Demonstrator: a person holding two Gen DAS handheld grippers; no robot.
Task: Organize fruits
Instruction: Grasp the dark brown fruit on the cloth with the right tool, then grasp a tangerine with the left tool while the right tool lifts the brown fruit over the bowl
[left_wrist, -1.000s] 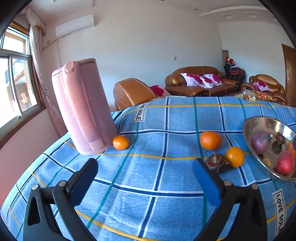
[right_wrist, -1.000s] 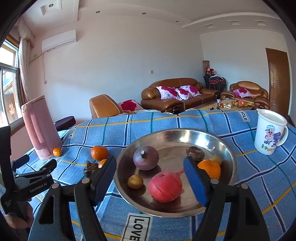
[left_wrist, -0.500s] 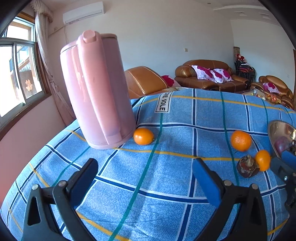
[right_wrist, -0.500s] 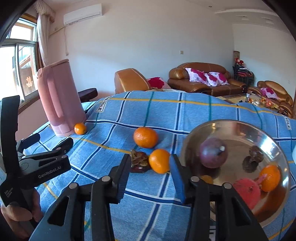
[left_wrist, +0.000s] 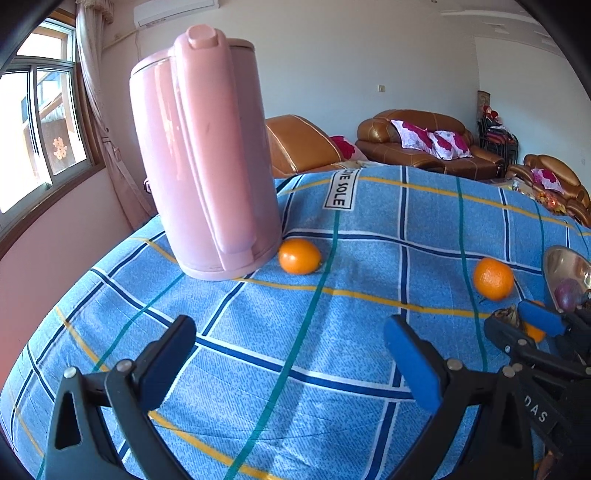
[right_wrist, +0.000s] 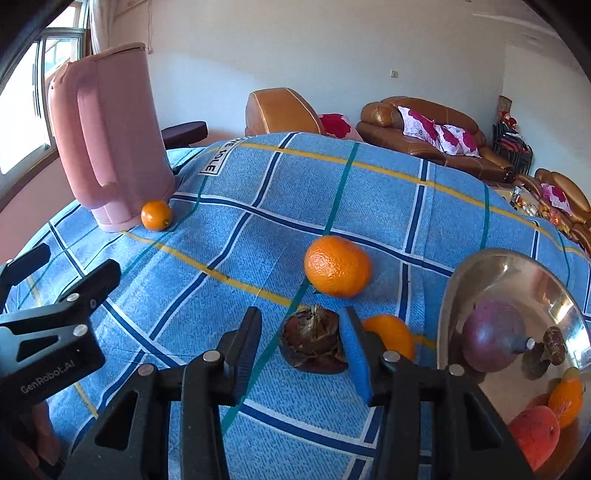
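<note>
Fruit sorting part done: metal bowl (right_wrist: 458, 280) on bench holds several fruits; three oranges, dark fruit (right_wrist: 314, 341) remain on cloth. Right hand-held gripper (right_wrist: 303, 354) half-open, empty, nearing dark fruit; left hand-held gripper (left_wrist: 291, 363) wide, empty.

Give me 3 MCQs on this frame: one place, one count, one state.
1. Where is the small orange?
A. In the metal bowl
B. Beside the pink kettle's base
C. Between the right claw's fingers

2. How many orange citrus fruits lie on the cloth outside the metal bowl?
A. One
B. Three
C. Five

3. What state is the left claw in?
A. Open, holding nothing
B. Shut on an orange
C. Shut on the kettle handle

Answers:
1 B: it sits against the foot of the pink kettle.
2 B: the small one, the large orange and a partly hidden orange.
3 A: its fingers stand wide apart over bare cloth.
</note>
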